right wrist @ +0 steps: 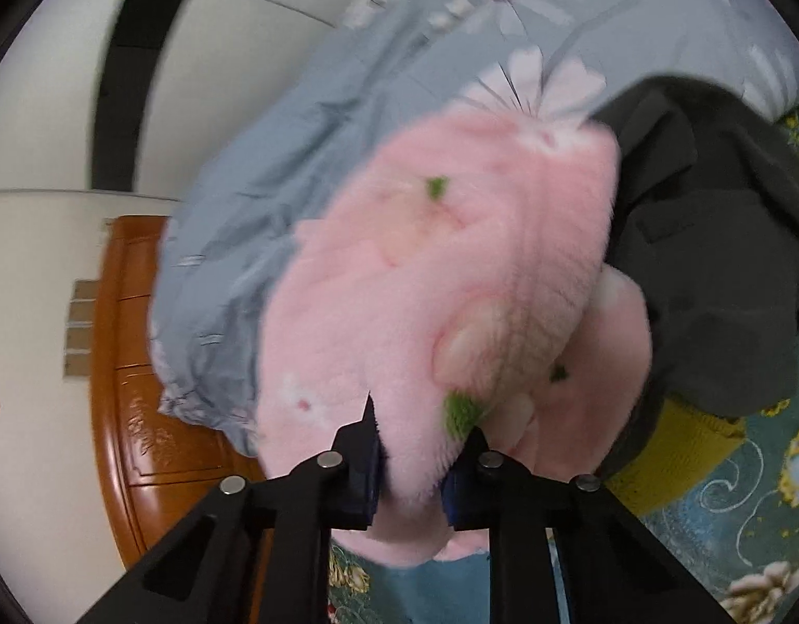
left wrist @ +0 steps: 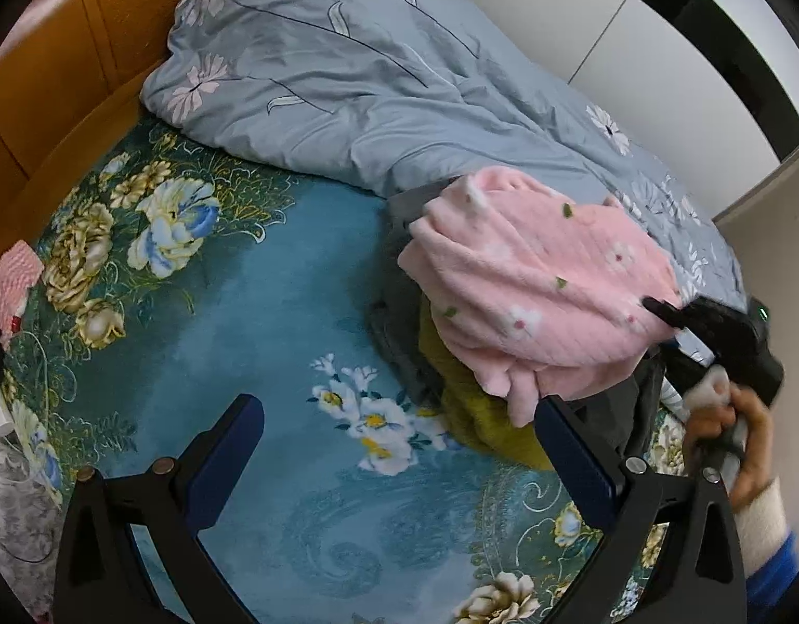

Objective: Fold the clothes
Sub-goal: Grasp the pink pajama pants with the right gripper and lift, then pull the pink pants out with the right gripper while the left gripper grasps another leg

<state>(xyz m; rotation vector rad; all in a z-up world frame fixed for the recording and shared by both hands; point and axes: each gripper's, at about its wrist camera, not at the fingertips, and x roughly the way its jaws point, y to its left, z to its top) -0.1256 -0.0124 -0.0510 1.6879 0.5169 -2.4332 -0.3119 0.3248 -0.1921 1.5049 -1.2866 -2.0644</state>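
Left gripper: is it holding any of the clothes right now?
No. The left gripper stands wide open over bare bedsheet, while the pink fleece garment lies off to its side.

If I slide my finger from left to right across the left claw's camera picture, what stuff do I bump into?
Wooden headboard → little pink cloth → flowery teal bedsheet → fluffy pink garment → right claw pinching that garment's edge → person's hand.

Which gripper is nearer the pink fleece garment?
Right. The right gripper is clamped on the pink fleece garment's edge. The left gripper hangs open above the floral bedsheet, beside the clothes pile, gripping nothing.
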